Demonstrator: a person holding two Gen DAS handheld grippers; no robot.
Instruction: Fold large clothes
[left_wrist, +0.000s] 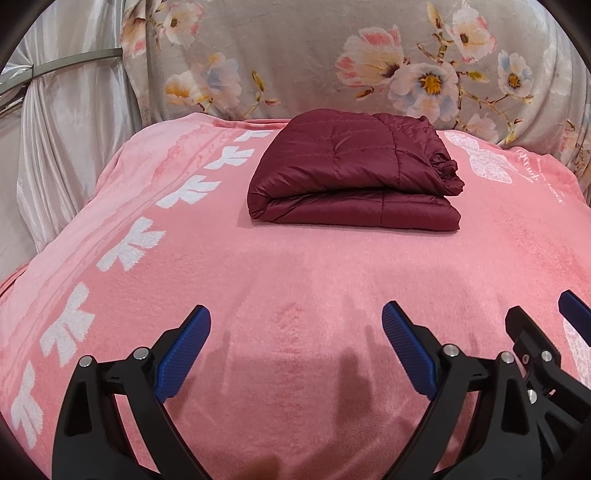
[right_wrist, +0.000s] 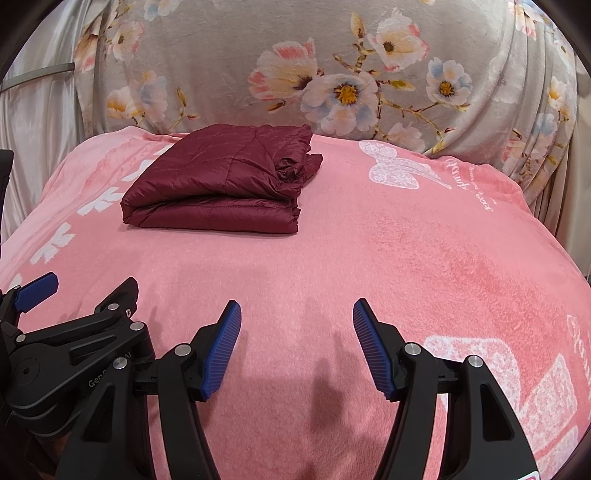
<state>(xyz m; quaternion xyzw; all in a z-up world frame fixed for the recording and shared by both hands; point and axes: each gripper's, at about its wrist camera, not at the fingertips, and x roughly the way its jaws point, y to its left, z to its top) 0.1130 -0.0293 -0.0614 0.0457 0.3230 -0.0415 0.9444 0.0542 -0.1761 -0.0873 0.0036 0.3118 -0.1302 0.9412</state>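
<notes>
Maroon quilted jacket (left_wrist: 354, 173), folded, on pink blanket (left_wrist: 295, 280).

a home setting, likely a bedroom, is suggested. a soft surface is covered by a pink fleece blanket (left_wrist: 295, 266) printed with white bows. behind it a grey floral blanket (left_wrist: 332, 62) is draped, and pale satin curtains (left_wrist: 74, 122) are hung at the left.
</notes>
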